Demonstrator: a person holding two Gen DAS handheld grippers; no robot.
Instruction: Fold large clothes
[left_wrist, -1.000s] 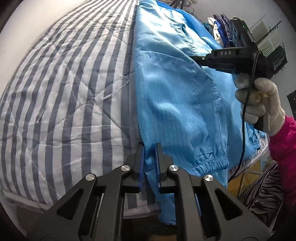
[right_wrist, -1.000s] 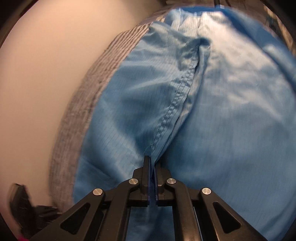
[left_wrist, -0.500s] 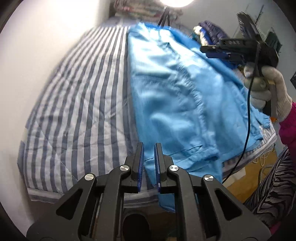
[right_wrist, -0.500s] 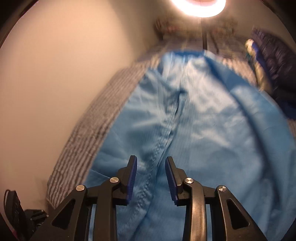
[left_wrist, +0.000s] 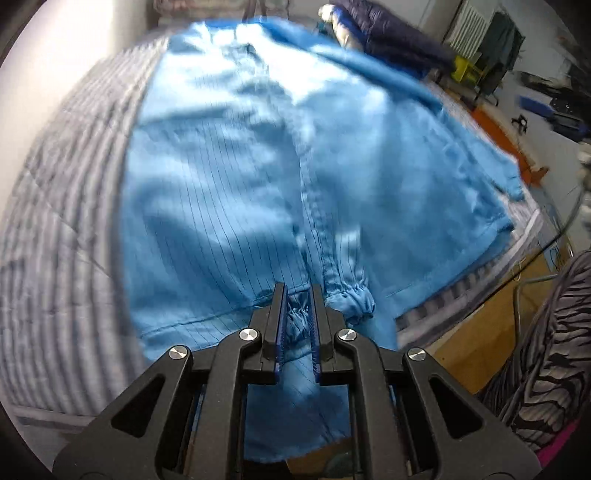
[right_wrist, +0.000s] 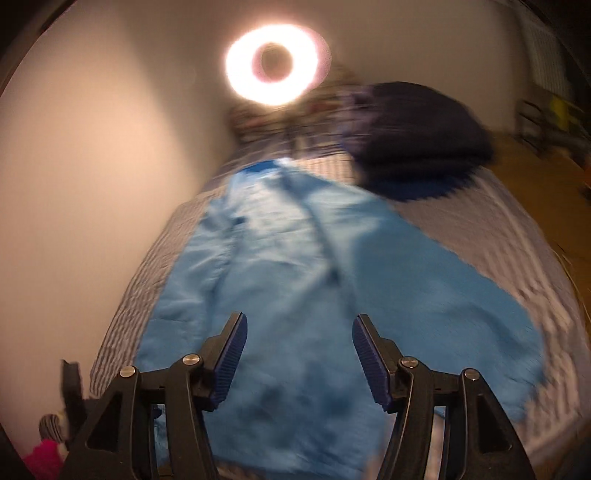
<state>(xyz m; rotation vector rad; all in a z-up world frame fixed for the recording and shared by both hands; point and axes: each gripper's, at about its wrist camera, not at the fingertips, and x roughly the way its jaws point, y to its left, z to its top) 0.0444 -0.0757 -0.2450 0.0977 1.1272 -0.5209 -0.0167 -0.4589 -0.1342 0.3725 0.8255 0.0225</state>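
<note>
The big blue garment (left_wrist: 229, 206) lies spread on the striped bed (left_wrist: 66, 229), and the left gripper (left_wrist: 295, 314) pinches its gathered cuff (left_wrist: 295, 325) tight at the near edge. The right gripper (right_wrist: 299, 354) has just been opening, so its jaws are wide with nothing between them, above the cloth. If the left one tugs too hard, the slippery cuff could slide out, or the flat garment could bunch up.

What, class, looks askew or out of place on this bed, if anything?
The blue garment lies rumpled, not squared, and its lower end spills over the striped bed's edge. One gathered cuff sticks out loose beside the left gripper, which pinches bunched fabric. The right gripper, jaws just opened, holds nothing.
</note>
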